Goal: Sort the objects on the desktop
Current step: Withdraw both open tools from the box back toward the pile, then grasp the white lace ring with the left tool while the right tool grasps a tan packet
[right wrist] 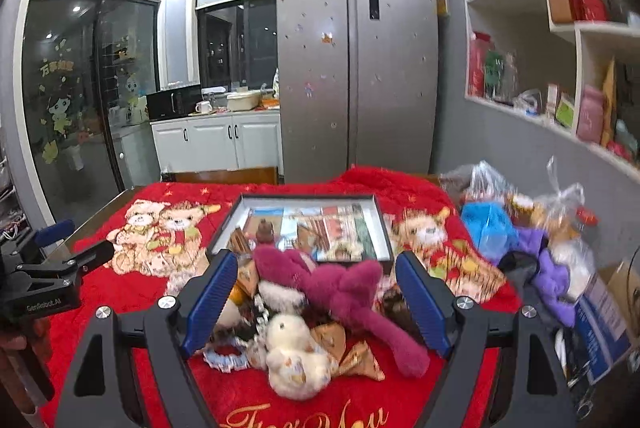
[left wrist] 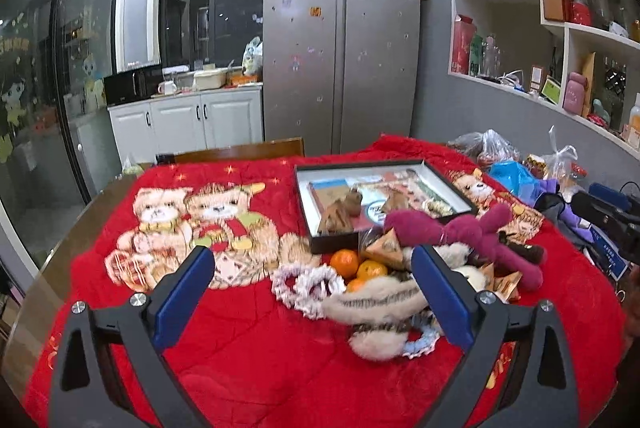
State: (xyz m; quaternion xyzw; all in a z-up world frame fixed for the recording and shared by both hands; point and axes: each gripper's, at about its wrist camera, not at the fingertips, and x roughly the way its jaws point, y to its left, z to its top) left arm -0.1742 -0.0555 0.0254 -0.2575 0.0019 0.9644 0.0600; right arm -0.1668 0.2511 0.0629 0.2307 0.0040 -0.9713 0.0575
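**While both grippers hang open over the toy pile, nothing is held**

With jaws spread wide, the left gripper hovers above the red blanket, nothing between its blue pads. Under its span: white frilly scrunchies, three oranges and a striped furry headband, none touched. Right gripper also wide apart, empty, hovering over the same heap. Between its fingers in the right wrist view: a magenta plush toy, a cream plush toy in front of it, a gold wrapper just beside, a blue scrunchie near the left pad.

Pile sits at the near edge of a black-framed shallow box, touching its front wall. Box already holds small brown items and printed cards; details blurry.

Further out: plastic bags at the blanket's right, fridge behind, wall shelves on the right.
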